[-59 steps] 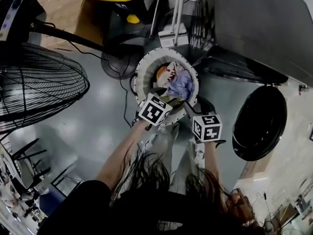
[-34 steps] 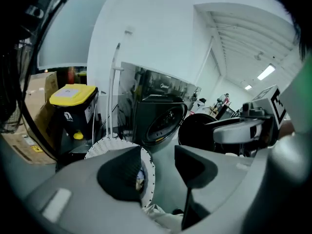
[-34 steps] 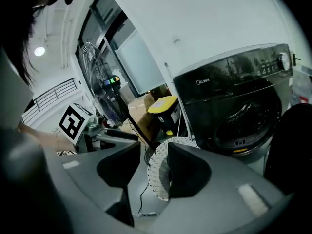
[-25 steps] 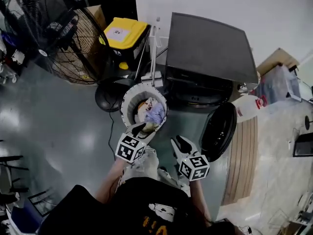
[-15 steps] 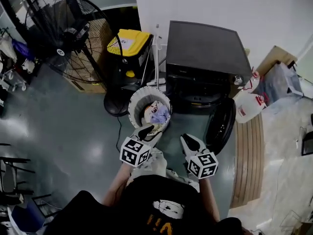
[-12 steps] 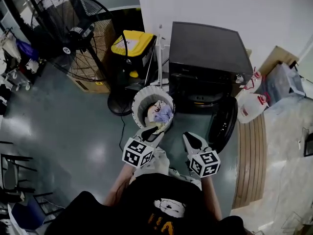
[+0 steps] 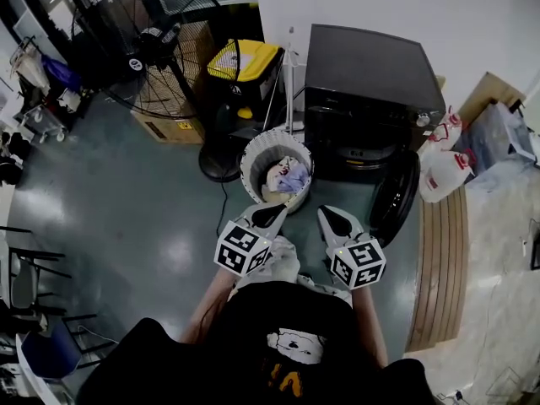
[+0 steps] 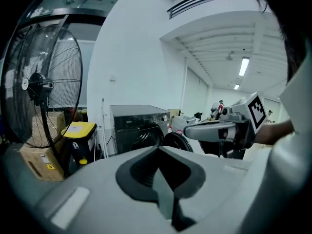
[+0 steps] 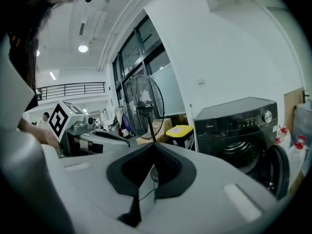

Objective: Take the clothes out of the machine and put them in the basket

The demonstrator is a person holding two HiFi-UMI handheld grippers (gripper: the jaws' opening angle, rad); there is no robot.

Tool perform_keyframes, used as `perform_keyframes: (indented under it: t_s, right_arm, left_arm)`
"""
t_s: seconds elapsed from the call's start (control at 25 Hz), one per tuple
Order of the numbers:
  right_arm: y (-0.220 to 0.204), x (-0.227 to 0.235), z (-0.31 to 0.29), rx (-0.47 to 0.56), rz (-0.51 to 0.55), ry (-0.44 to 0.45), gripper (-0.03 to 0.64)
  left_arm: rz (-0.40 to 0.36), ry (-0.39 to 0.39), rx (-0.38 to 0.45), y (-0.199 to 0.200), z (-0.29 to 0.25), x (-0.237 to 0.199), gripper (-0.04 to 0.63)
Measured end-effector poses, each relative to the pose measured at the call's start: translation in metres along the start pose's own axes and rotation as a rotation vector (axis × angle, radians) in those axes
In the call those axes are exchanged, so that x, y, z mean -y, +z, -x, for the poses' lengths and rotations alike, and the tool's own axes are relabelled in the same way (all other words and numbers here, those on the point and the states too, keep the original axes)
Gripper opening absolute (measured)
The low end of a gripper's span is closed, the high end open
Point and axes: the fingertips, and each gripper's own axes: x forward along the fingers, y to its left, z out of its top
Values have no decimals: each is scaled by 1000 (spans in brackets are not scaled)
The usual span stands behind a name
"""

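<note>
My right gripper (image 7: 332, 218) has just been closing its jaws, which now meet on nothing, and my left gripper (image 7: 272, 216) seems pressed together too, likewise empty.

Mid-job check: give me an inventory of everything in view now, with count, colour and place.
washing machine: one, black, against the white wall, door open
basket: one, white, on the floor left of that door
clothes: small pile, pale mixed colours, inside the basket
fan: one, black, far left
bin: one, yellow lid, between fan and machine
cardboard box: one, brown, below the fan
jugs: two, white, right of the machine
left hand-held gripper: grey, shut, empty, near the basket
right hand-held gripper: grey, jaws just closed on nothing
</note>
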Motion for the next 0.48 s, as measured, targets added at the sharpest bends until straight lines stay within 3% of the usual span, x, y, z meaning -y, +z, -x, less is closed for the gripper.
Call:
perform_keyframes:
  t_s: [0.48]
  right_arm:
    - [11,-7,5,10,95,24,20]
  left_arm:
    - [-50,-24,14,10,-1,13,3]
